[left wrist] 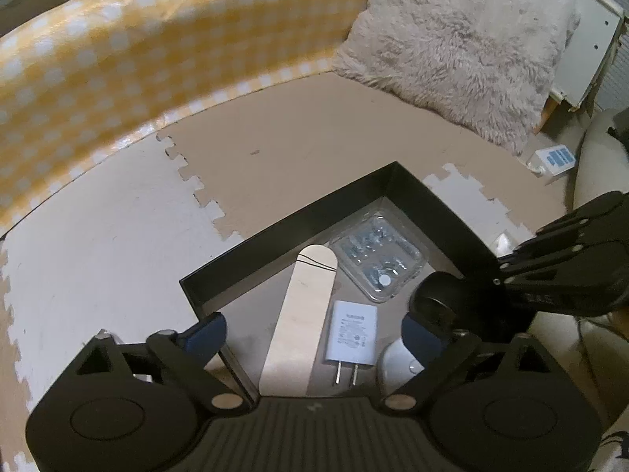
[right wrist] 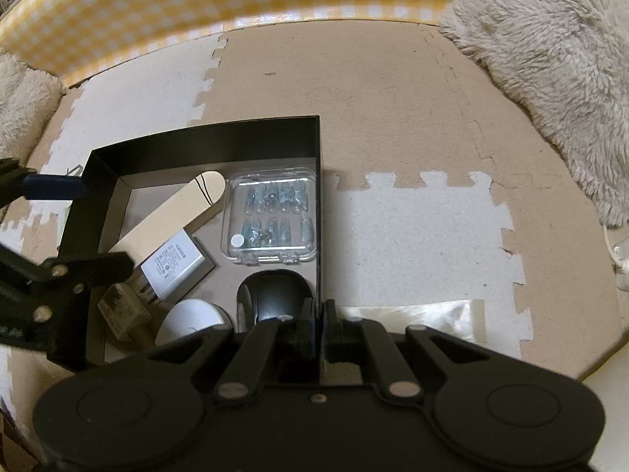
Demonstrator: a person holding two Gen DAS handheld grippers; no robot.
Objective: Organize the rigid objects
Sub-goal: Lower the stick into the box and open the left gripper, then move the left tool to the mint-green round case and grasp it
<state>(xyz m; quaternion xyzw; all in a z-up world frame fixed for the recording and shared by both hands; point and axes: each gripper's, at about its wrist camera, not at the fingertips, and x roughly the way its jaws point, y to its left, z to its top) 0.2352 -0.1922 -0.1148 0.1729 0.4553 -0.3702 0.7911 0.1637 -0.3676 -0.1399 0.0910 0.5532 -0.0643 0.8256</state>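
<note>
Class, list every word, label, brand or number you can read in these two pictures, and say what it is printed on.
None can be read.
White charger: grey print and small marks on its face, too small and blurred.
Blue-and-white box by the pillow: blue patches, no legible letters.
Small tan block in the black box: dark marks, blurred.

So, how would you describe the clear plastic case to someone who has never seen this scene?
Find the black box on the foam floor mat. The clear case lies flat inside it, against the box's right wall in the right wrist view, beside a long wooden stick and a white charger. It alone is see-through, with rows of small bluish pieces and one white dot inside.
</note>
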